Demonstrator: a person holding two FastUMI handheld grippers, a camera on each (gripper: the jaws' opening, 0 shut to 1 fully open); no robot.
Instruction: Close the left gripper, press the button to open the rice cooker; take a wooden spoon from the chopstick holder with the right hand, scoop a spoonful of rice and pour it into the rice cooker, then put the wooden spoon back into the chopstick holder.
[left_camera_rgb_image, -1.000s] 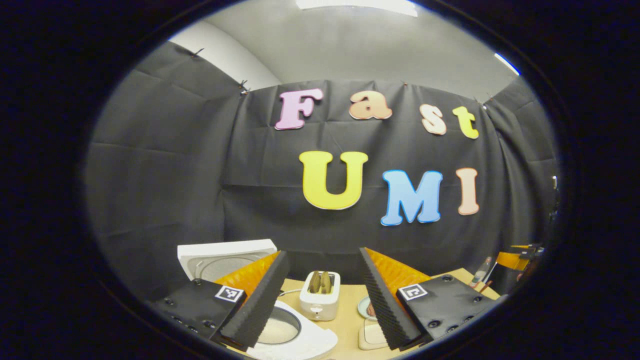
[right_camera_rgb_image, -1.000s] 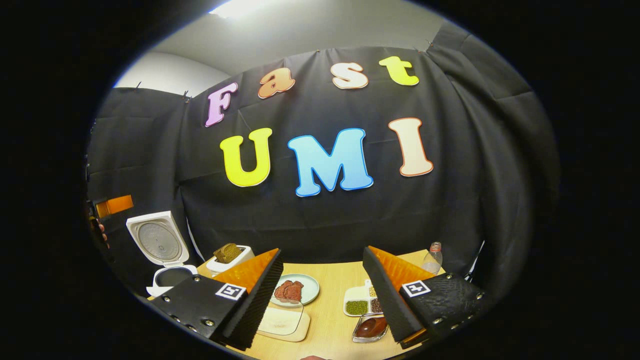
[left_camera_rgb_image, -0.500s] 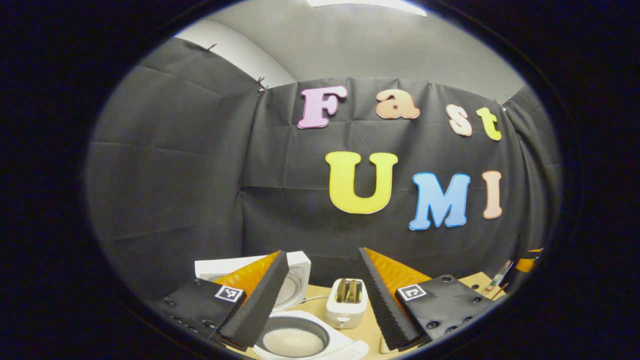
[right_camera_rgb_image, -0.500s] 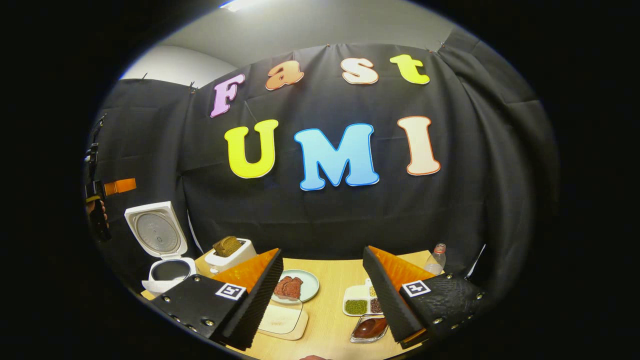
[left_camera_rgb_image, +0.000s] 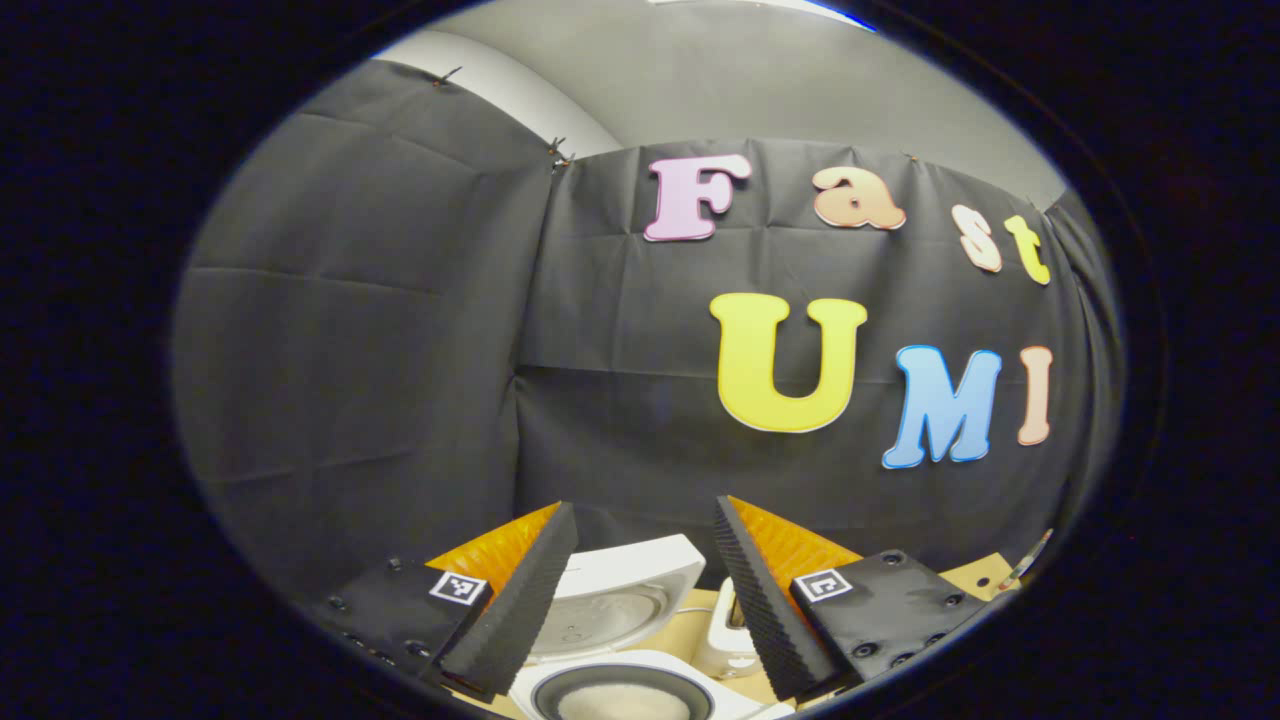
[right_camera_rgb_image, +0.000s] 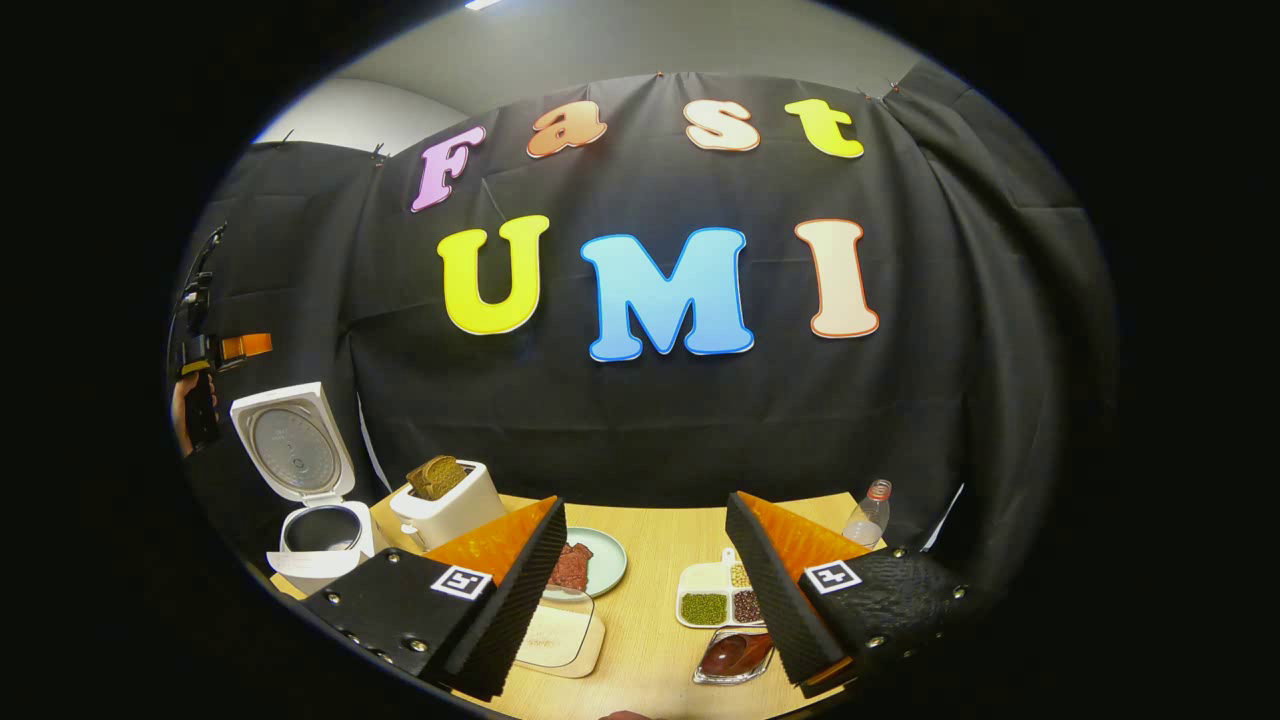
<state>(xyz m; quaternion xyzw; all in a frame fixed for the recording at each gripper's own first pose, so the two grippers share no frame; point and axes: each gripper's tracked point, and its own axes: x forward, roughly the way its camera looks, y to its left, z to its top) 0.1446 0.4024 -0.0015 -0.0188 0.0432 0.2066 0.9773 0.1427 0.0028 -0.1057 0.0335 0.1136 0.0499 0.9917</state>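
Rice cooker (right_camera_rgb_image: 305, 480) stands at the left end of the tabletop (right_camera_rgb_image: 660, 560) in the right gripper view, lid (right_camera_rgb_image: 290, 442) swung up and standing near upright, inner face toward the table's middle; pot mouth opens straight up. In the left gripper view the same cooker sits low between the fingers, white rice visible in the pot (left_camera_rgb_image: 622, 700). Left claw (left_camera_rgb_image: 640, 590) spread, holding nothing; right claw (right_camera_rgb_image: 645, 585) likewise spread and empty, hovering above the tabletop. Judgement: the lid-opening step is done, and with rice in the pot the scoop may be done too, so I cannot say which step is in hand. No chopstick holder or wooden spoon can be made out, so their position and the spoon's long axis cannot be told. If the spoon is still to be fetched: turn the right claw until the holder comes into sight, approach along the handle's line, pinch the handle squarely across both pads, and lift straight out so the holder does not tip. Nearby: toaster (right_camera_rgb_image: 445, 500) just beside the cooker, plate (right_camera_rgb_image: 600, 560), divided dish of beans (right_camera_rgb_image: 720, 600), bottle (right_camera_rgb_image: 868, 512). The left claw's holder's hand (right_camera_rgb_image: 185, 410) shows at far left.
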